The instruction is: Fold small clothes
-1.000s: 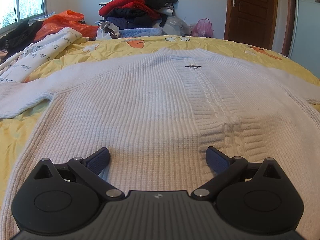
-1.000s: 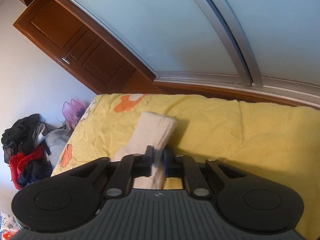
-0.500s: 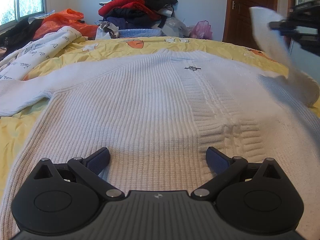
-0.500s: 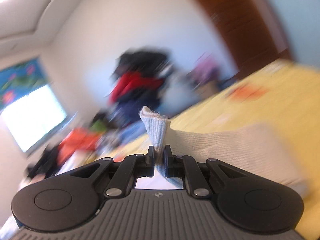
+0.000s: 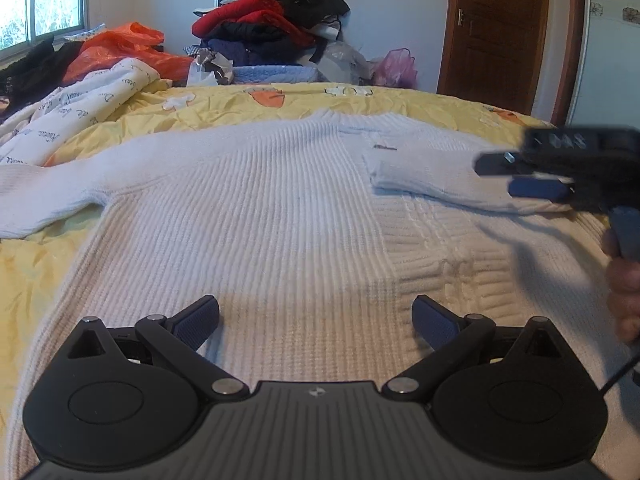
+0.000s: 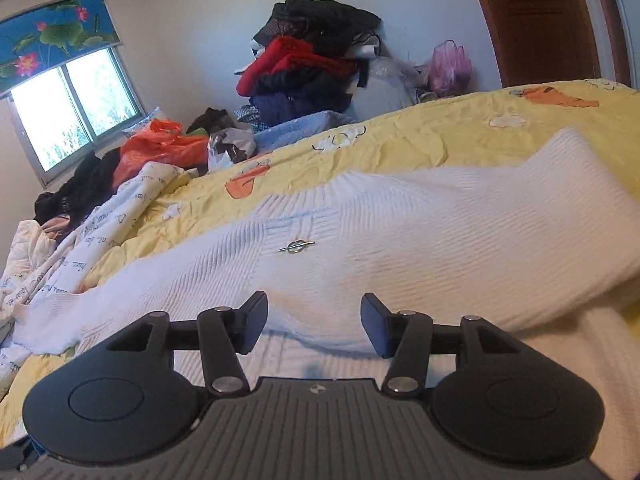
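Closest in, the left gripper (image 5: 316, 320) hangs low over the hem end of the white sweater (image 5: 248, 216), jaws spread wide and gripping nothing; my read is it waits there to pin or lift the bottom edge once the sleeves are dealt with. The sweater lies spread flat on the yellow bedsheet (image 5: 36, 264), front up, which gives both tools a smooth surface to fold across.

Over to the right gripper (image 6: 314, 320): its jaws stand parted too, empty, hovering just above the knit. Right in front of it the right sleeve (image 6: 480, 240) lies doubled across the chest, cuff end near the small metal clasp (image 6: 297, 246). That placement looks deliberate, bringing the sleeve inside the body's outline so the side can fold cleanly.

Further out, the left sleeve (image 5: 52, 196) stretches away flat onto the sheet, not yet folded in; that looks like the next job.

Beyond it a printed white blanket (image 5: 80, 108) bunches at the bed's edge, and at the far wall a clothes pile (image 5: 272, 28) stacks up beside the wooden door (image 5: 500, 28).
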